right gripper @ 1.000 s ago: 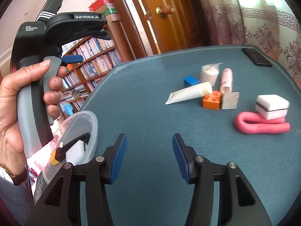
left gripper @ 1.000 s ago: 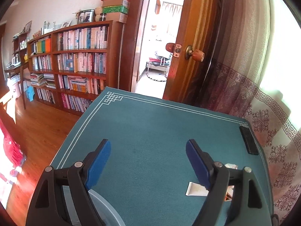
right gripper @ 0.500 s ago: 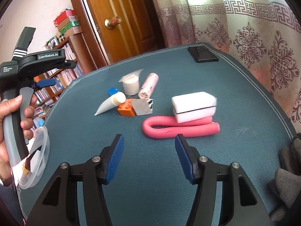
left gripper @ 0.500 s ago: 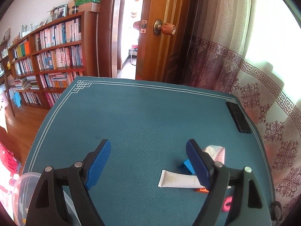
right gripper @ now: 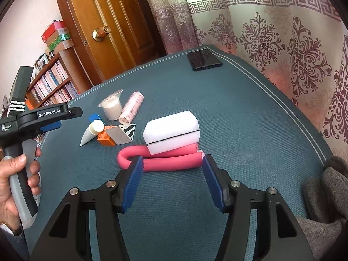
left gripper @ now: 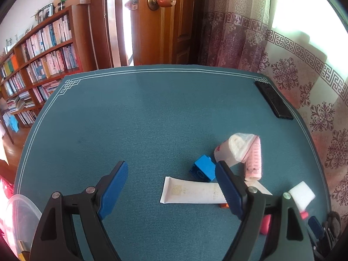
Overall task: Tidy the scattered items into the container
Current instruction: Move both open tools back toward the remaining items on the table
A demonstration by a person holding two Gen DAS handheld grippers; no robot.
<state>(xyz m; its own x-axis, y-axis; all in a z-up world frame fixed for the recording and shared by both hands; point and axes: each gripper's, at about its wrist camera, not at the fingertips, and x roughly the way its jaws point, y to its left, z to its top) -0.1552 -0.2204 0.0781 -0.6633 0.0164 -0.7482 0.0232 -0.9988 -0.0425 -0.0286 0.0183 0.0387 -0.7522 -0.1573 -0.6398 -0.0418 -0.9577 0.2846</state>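
My right gripper (right gripper: 173,166) is open just short of a bent pink foam tube (right gripper: 165,162), on which two stacked white sponges (right gripper: 171,131) lean. Left of them lie a grey wedge block (right gripper: 121,133), an orange brick (right gripper: 105,140), a white tube (right gripper: 90,133), a blue brick (right gripper: 94,117), a bagged white cup (right gripper: 112,108) and a pink roll (right gripper: 131,108). My left gripper (left gripper: 170,180) is open and empty above the white tube (left gripper: 191,193), near the blue brick (left gripper: 203,167). The clear plastic container (left gripper: 20,208) shows at the lower left edge.
A black phone (right gripper: 204,59) lies near the far right edge of the blue table mat (left gripper: 152,117). A hand (right gripper: 19,184) holds the left gripper's handle. Grey cloth (right gripper: 326,195) lies at the right. Curtains, a wooden door and bookshelves stand beyond the table.
Both views have swung right, away from the container toward the pile of items. The right gripper has come close to the pink foam tube. Both grippers stay open.
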